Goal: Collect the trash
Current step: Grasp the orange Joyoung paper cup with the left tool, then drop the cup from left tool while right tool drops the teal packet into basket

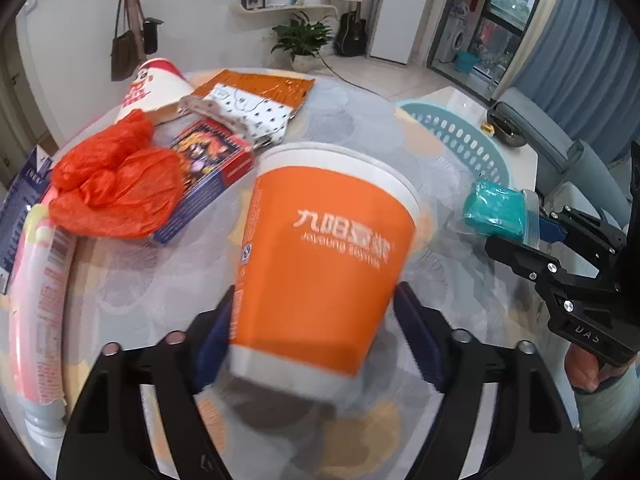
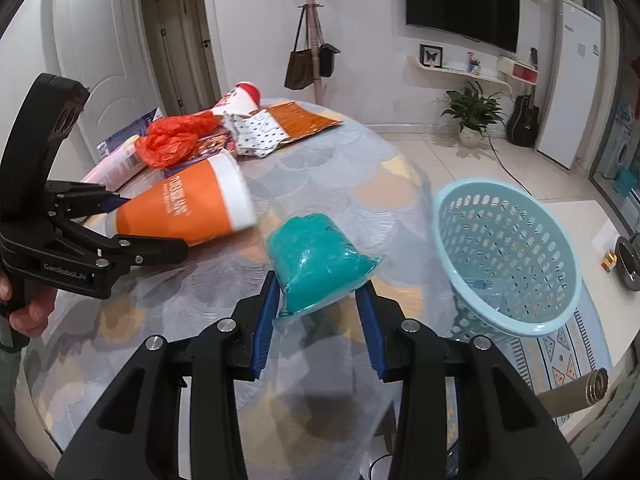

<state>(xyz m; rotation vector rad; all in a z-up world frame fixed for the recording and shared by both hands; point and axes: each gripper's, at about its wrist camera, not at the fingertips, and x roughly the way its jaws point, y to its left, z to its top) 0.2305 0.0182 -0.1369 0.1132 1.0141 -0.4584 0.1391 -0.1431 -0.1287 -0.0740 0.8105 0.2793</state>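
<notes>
An orange paper cup (image 1: 320, 264) with a white rim lies on its side on the patterned table (image 1: 120, 280), base towards me. My left gripper (image 1: 314, 304) stands open around the base, a blue pad close on either side; the right wrist view shows the same gripper (image 2: 154, 224) straddling the cup (image 2: 192, 208). My right gripper (image 2: 318, 300) is shut on a clear plastic cup stuffed with teal material (image 2: 320, 260), held above the table. From the left wrist view that teal cup (image 1: 496, 208) sticks out of the right gripper (image 1: 520, 232). A light blue perforated basket (image 2: 508, 256) stands just right of it.
More trash lies at the table's far left: a red plastic bag (image 1: 116, 188), a colourful box (image 1: 212, 168), a white patterned wrapper (image 1: 248, 116), an orange packet (image 1: 264, 86), a red-topped paper cup (image 1: 156, 84) and a pink tube (image 1: 40, 292). A person's hand (image 2: 28, 316) grips the left handle.
</notes>
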